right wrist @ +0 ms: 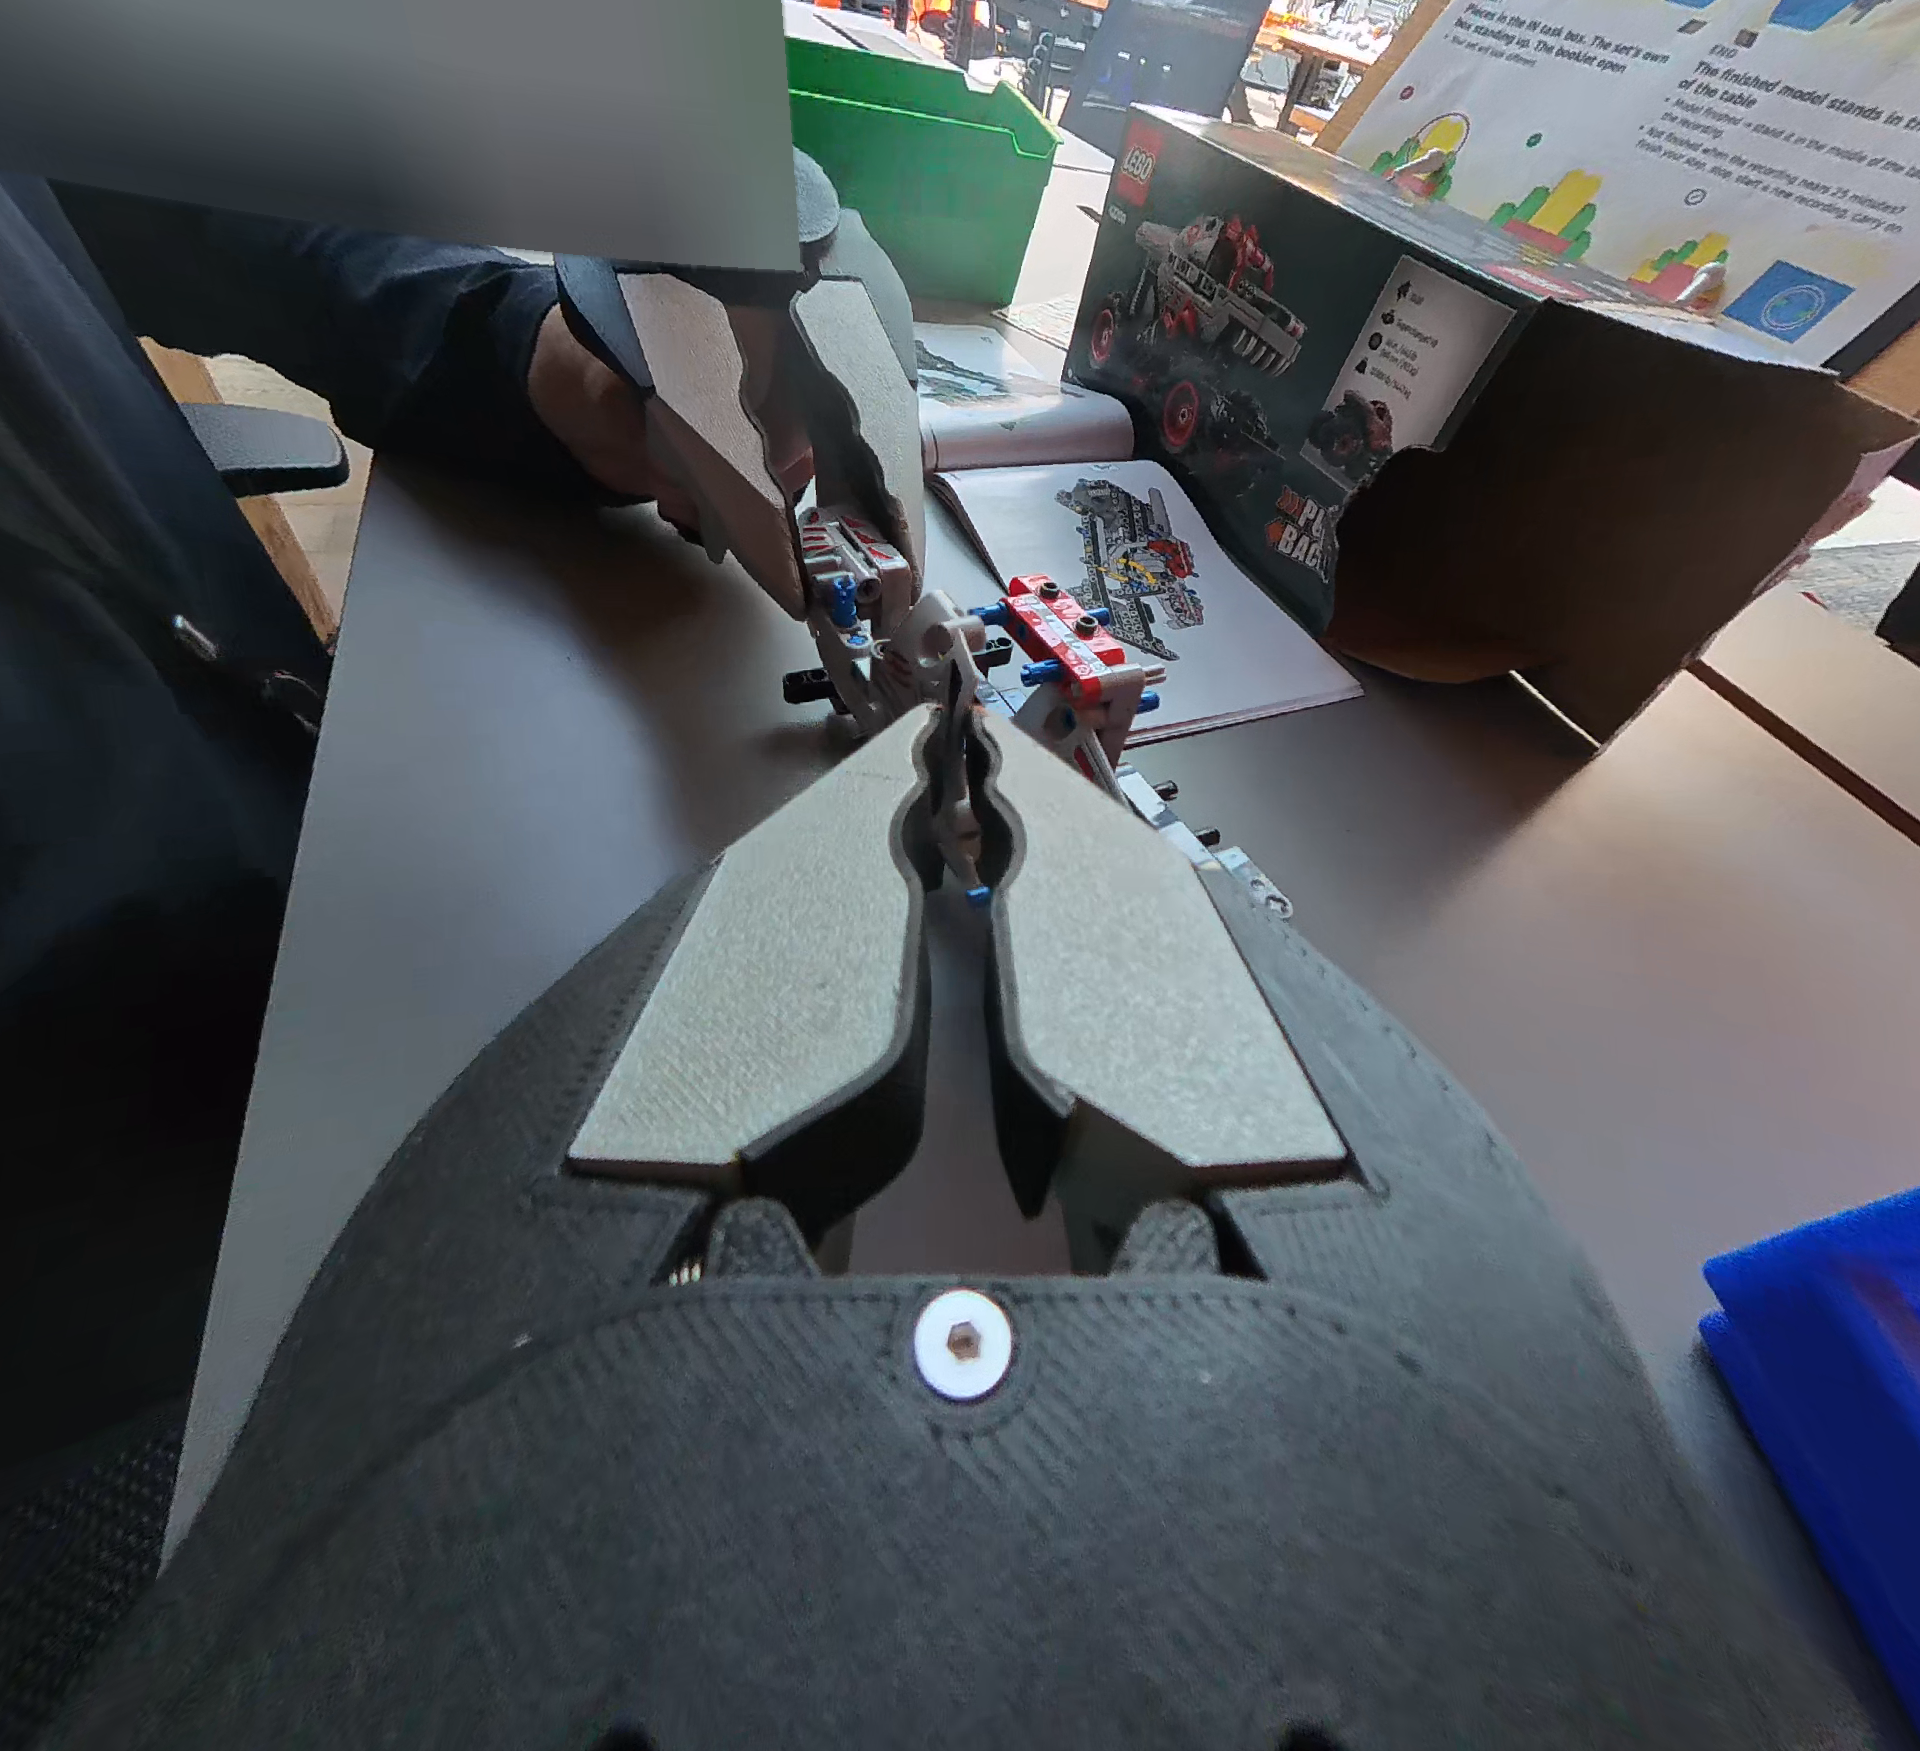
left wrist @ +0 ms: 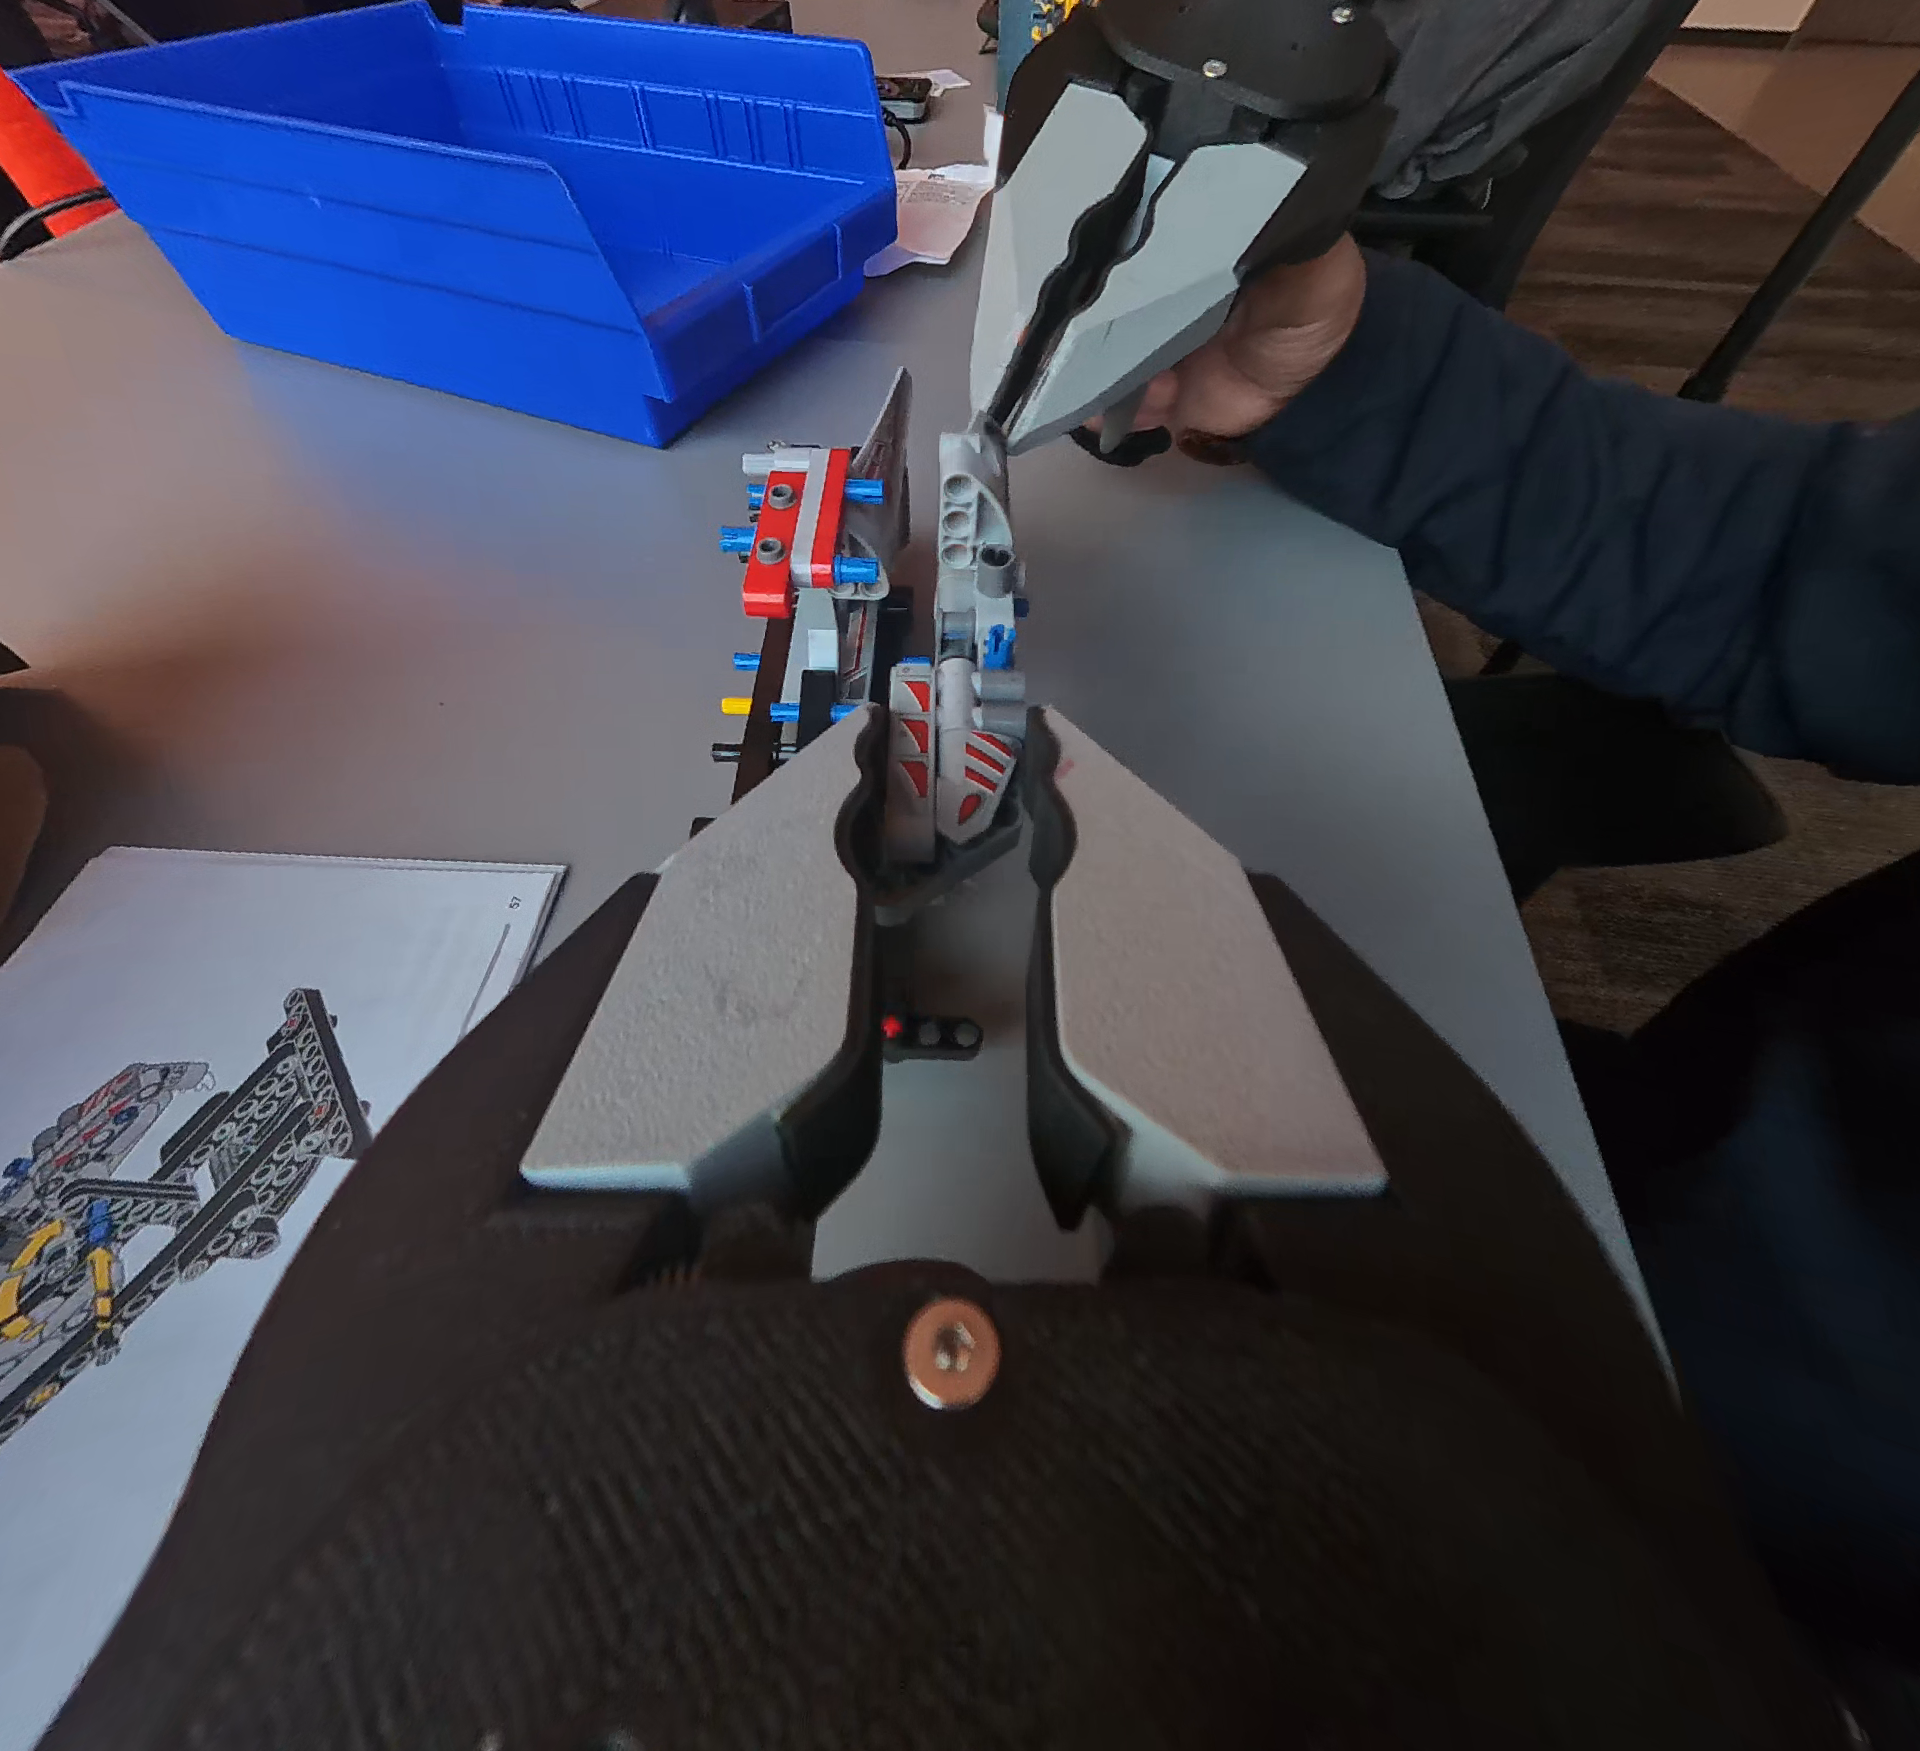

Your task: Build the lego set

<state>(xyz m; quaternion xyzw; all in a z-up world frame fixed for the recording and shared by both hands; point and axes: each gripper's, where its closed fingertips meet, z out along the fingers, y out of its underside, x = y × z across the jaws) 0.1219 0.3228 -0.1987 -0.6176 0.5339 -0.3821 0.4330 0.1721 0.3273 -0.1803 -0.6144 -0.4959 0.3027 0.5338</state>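
A half-built lego model (left wrist: pixel 821 579) with a red beam and blue pins stands on the grey table (left wrist: pixel 416 558); it also shows in the right wrist view (right wrist: pixel 1060 636). Beside it is a grey sub-assembly (left wrist: pixel 971 558) with red-striped panels. My left gripper (left wrist: pixel 951 766) is shut on its striped lower end. My right gripper (left wrist: pixel 1000 434) comes down from the upper right and is shut on its top end. In the right wrist view my right gripper (right wrist: pixel 951 730) pinches that thin grey edge, and my left gripper (right wrist: pixel 847 584) holds the striped end (right wrist: pixel 862 558) opposite.
A blue bin (left wrist: pixel 499 205) sits at the back left. An open instruction booklet (left wrist: pixel 208 1078) lies at the front left and shows again behind the model (right wrist: pixel 1143 579). The lego box (right wrist: pixel 1299 371) and a green bin (right wrist: pixel 914 153) stand beyond. A small black piece (left wrist: pixel 930 1034) lies under my left gripper. The tips of one gripper are about 6 cm away from the tips of the other. My left gripper is the nearer one to the small black piece (left wrist: pixel 930 1034): about 8 cm, against 12 cm. The right camera catches it too, in the right wrist view (right wrist: pixel 822 722).
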